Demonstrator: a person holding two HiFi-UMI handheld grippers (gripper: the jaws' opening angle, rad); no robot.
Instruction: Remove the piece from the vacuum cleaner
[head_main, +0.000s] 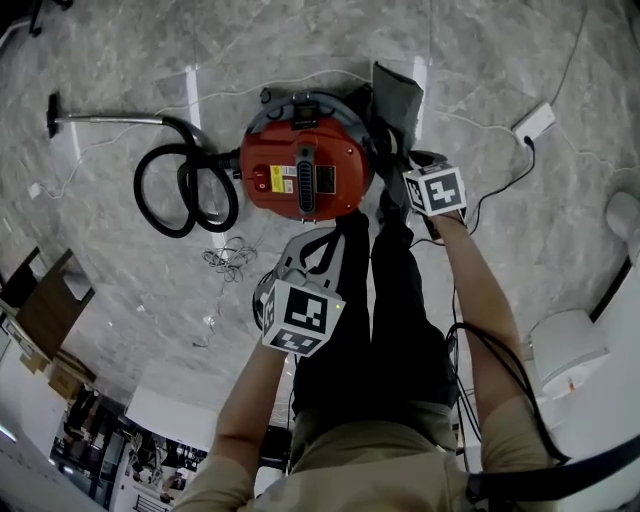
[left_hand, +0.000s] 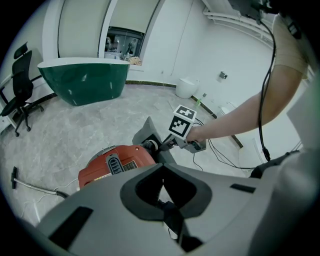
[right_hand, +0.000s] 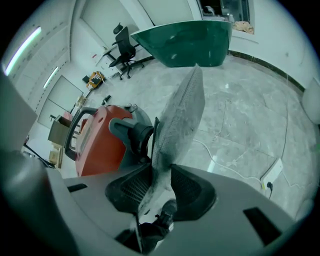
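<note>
My right claw (right_hand: 161, 182) is clamped on the grey fabric piece (right_hand: 180, 120), which stands upright at the outlet of the red vacuum cleaner (head_main: 305, 168). My left claw (left_hand: 162, 187) has its jaws together, with nothing between them. Surface: grey marbled floor (head_main: 500, 60). Room: white walls (left_hand: 165, 40), green tub (left_hand: 82, 80), black office chair (left_hand: 20, 95).

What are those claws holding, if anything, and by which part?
The right claw pinches the grey piece by its lower edge; the left claw holds nothing.
</note>
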